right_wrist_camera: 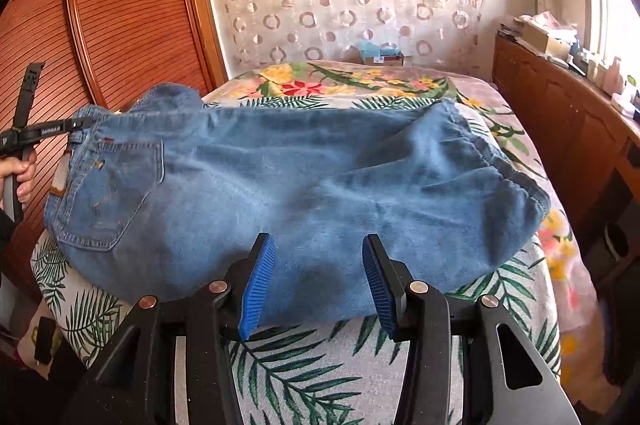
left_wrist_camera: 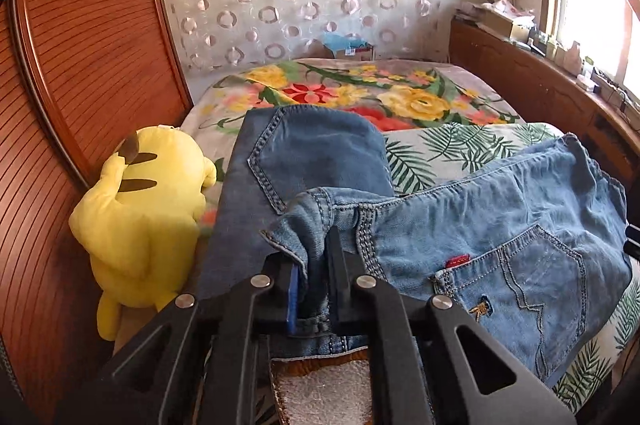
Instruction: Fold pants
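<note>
- Denim bunched at the waistband sits right between the fingers of my left hand-held gripper [left_wrist_camera: 316, 277], which is clamped on that gathered edge of the pants [left_wrist_camera: 500, 225]; no gap shows beside the cloth.
- Gripping there makes sense to me: the waistband is thick and stitched, so it should not slip when I lift or drag that end.
- Nearer my other hand, the right hand-held gripper [right_wrist_camera: 318, 281] stands with its blue pads [right_wrist_camera: 258, 285] apart, one on each side of the pants' near edge, not pressing on it.
- Both ends matter for a fold, so I judge this one is placed to take the lower edge next.
- Across the bed [right_wrist_camera: 304, 365], the pants lie spread on the leaf-print cover, back pocket [right_wrist_camera: 108, 193] up, waist towards my left.
- Off to the left, a yellow plush toy [left_wrist_camera: 140, 209] leans by the wooden panel, just beside the pants.
</note>
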`<state>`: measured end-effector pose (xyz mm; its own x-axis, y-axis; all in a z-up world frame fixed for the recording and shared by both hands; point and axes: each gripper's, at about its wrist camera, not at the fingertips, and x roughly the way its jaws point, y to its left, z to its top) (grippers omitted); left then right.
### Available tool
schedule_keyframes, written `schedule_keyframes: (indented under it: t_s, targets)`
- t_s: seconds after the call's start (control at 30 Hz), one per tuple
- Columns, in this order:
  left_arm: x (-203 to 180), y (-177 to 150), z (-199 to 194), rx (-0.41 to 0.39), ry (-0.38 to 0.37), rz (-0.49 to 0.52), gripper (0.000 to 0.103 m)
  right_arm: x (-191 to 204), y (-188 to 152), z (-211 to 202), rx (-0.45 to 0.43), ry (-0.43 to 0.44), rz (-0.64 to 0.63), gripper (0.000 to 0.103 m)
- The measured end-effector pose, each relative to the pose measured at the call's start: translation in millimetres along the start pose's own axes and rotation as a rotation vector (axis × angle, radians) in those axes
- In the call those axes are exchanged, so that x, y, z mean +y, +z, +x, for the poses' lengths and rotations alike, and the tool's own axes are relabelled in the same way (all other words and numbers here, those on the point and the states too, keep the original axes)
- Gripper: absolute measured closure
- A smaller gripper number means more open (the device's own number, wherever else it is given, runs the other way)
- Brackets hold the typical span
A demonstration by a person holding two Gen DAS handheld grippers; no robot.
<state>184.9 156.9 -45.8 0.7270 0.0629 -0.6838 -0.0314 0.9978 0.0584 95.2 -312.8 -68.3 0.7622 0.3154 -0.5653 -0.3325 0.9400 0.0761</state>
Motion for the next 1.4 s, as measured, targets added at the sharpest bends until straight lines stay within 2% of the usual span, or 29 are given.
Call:
schedule_keyframes:
  t_s: [0.1,0.2,0.27,0.3,0.37,0.43,0.63,0.83,1.1,1.4]
  targets:
    - [0,-1,-5,-0.006,-0.013,-0.017,0.082,-1,1,-1,-0.004,-0.01,0.006,0.055]
    - [-3,-2,-16,-0.028,-0.005,-0.013,0.067,-2,0,-1,-0.004,-0.022,0.012,0.055]
    - [-6,-3,-27,-0.057,-0.009,-0.009,0.053,-2,1,-1,-0.004,-0.031,0.014,0.055]
    - [-9,-3,-32,-0.067,-0.014,-0.007,0.051,-2,-1,-2,-0.005,-0.034,0.017,0.055]
    - [-14,-3,-43,-0.091,-0.02,0.005,0.032,-1,-2,-2,-0.003,-0.038,0.025,0.055]
    - [-20,-4,-53,-0.123,-0.033,0.013,0.018,-1,-2,-2,-0.002,-0.042,0.031,0.055]
    - [-54,-8,-72,-0.153,-0.08,0.069,0.018,-2,-1,-3,-0.006,-0.052,0.044,0.055]
    - [-90,-17,-73,-0.144,-0.145,0.117,0.018,-5,-2,-5,-0.008,-0.063,0.057,0.055]
    - [-122,-31,-63,-0.107,-0.204,0.143,0.018,-12,-3,-9,-0.011,-0.095,0.072,0.055]
    - [-151,-55,-45,-0.041,-0.262,0.155,0.018,-46,1,-7,0.008,-0.198,0.105,0.055]
